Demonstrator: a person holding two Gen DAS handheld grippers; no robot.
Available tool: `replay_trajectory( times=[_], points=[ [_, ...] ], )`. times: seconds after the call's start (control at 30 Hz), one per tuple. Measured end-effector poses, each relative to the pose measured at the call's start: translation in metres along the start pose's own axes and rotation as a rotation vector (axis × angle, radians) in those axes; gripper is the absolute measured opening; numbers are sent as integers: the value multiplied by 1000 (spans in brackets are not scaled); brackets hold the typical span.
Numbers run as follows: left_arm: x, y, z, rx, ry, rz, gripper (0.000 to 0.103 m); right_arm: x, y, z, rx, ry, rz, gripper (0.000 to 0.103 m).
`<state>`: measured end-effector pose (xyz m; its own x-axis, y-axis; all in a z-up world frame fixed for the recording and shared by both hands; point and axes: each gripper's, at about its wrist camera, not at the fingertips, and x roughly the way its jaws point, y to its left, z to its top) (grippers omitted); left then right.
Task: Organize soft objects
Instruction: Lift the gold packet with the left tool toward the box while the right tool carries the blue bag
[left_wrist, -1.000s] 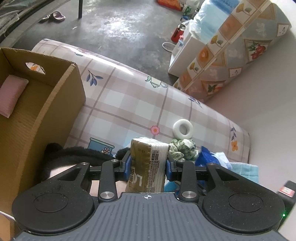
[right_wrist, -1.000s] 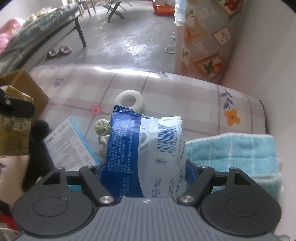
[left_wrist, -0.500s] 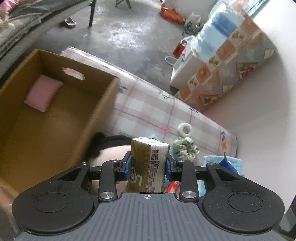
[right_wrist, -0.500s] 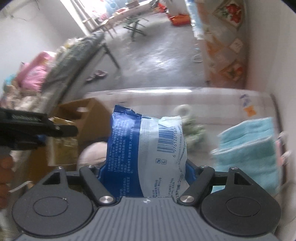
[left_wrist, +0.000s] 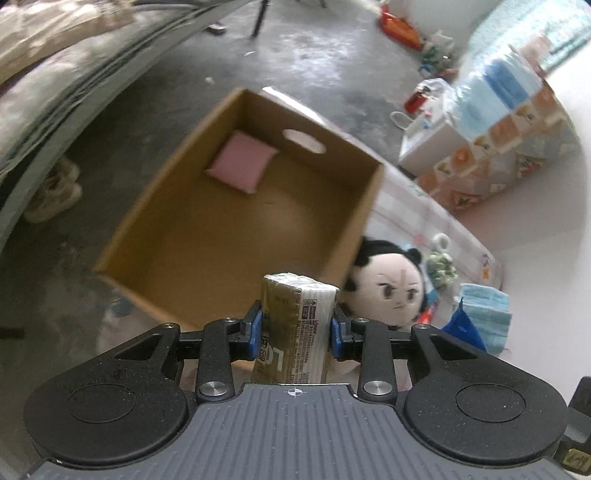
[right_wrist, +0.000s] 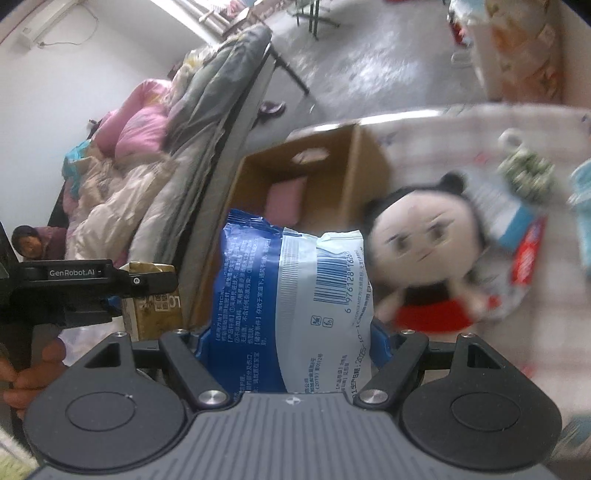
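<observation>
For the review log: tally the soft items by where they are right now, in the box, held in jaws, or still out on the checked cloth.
In the cardboard box: 1, pink cushion
Held in jaws: 2, olive-gold tissue pack, blue-and-white packet
On the checked cloth: 4, plush doll, green scrunchie, white ring, light blue towel
Total: 7

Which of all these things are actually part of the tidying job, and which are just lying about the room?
Part of the job:
- olive-gold tissue pack in the left gripper
- blue-and-white plastic packet in the right gripper
- brown cardboard box
- pink cushion inside it
- black-haired plush doll
- folded light-blue towel

Lying about:
- heaped bedding
- slippers
</observation>
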<state>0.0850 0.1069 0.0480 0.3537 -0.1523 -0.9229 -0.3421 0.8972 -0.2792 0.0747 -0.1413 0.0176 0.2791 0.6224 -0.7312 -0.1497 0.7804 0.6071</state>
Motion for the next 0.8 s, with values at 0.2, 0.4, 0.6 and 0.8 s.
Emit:
replay_trajectory(
  times=[0.2, 0.4, 0.6, 0.8],
  points=[
    [-31, 48, 14, -6, 10, 5, 33, 13, 51, -14, 38, 12, -2, 80],
    [-15, 76, 40, 39, -55, -11, 33, 47, 72, 10, 5, -101, -45, 80],
    [49, 68, 94, 85, -154, -107, 33, 99, 67, 61, -26, -278, -117, 80],
    [141, 52, 134, 100, -158, -149, 33, 151, 48, 97, 2, -354, -177, 80]
  ],
)
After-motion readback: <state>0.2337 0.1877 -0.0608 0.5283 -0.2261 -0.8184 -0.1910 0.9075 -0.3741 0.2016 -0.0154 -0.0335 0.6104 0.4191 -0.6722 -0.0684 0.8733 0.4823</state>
